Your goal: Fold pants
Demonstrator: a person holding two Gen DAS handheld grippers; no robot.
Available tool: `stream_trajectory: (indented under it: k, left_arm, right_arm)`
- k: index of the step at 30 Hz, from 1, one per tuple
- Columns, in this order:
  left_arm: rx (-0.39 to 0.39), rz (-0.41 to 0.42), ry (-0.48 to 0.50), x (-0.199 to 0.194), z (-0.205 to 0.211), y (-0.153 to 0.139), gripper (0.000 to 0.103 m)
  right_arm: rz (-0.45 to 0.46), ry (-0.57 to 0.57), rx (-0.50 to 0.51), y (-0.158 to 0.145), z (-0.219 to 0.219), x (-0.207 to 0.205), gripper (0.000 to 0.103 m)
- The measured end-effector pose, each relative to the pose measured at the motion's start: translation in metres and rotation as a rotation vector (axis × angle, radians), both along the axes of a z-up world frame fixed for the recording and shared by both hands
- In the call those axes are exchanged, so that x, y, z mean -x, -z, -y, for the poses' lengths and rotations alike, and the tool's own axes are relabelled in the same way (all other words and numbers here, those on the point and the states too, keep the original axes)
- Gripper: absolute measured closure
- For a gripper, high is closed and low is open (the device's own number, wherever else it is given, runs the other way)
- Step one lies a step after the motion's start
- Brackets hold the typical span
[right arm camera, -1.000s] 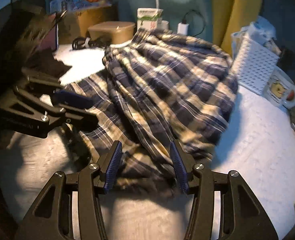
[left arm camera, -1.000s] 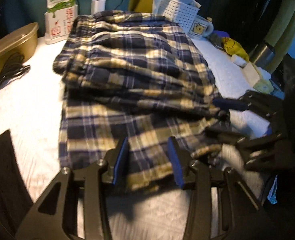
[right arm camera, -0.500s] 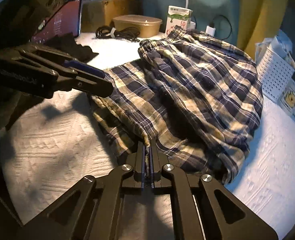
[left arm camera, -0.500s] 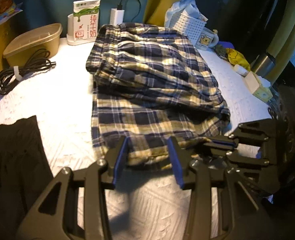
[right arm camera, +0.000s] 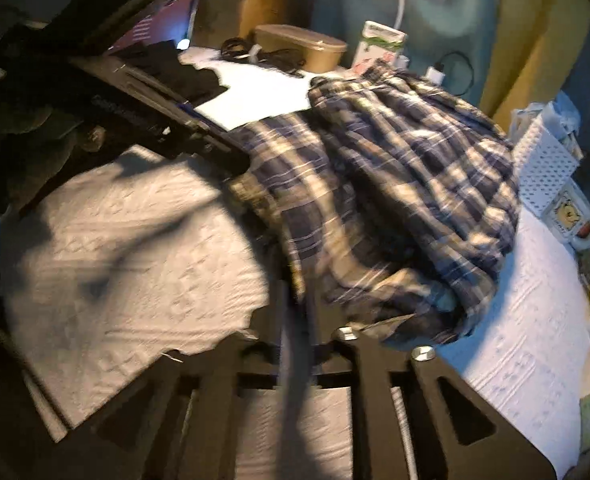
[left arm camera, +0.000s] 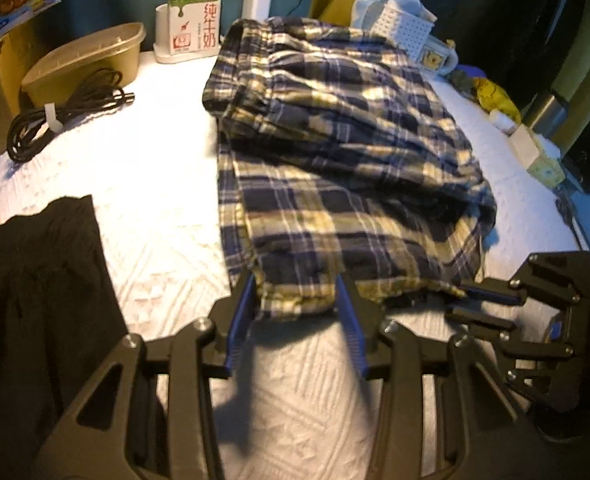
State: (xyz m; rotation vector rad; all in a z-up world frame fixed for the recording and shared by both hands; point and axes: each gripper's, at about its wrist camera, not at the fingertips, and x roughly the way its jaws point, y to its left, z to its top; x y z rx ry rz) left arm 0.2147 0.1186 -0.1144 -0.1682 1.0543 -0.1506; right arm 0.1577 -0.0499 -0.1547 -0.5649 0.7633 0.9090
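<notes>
Plaid navy-and-cream flannel pants point(left arm camera: 335, 152) lie folded in soft, rumpled layers mid-table on white embossed cloth point(left arm camera: 155, 184). Left gripper point(left arm camera: 295, 312) wide open, blue ribbed pads straddling the frayed near hem, nothing held. Right gripper point(right arm camera: 299, 320) clamped shut on the hem's near corner; view blurred. Bare cloth left of pants up to flat black fabric point(left arm camera: 31, 280).

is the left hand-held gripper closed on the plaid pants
No, the left hand-held gripper is open, its blue fingers straddling the near hem of the blue and yellow plaid pants.
</notes>
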Motion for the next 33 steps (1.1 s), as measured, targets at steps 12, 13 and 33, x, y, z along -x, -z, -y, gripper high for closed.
stream_trajectory:
  k: [12, 13, 33]
  left_arm:
    - [0.035, 0.128, -0.044, -0.048, -0.039, -0.05, 0.056]
    - [0.036, 0.141, -0.054, -0.059, -0.043, -0.053, 0.054]
    - [0.004, 0.028, 0.067, -0.231, -0.043, -0.005, 0.029]
  right_arm:
    - [-0.037, 0.254, -0.189, -0.056, 0.06, -0.091, 0.035]
    - [-0.049, 0.292, -0.207, -0.056, 0.064, -0.106, 0.035]
    - [-0.303, 0.486, -0.332, 0.001, 0.056, -0.278, 0.035]
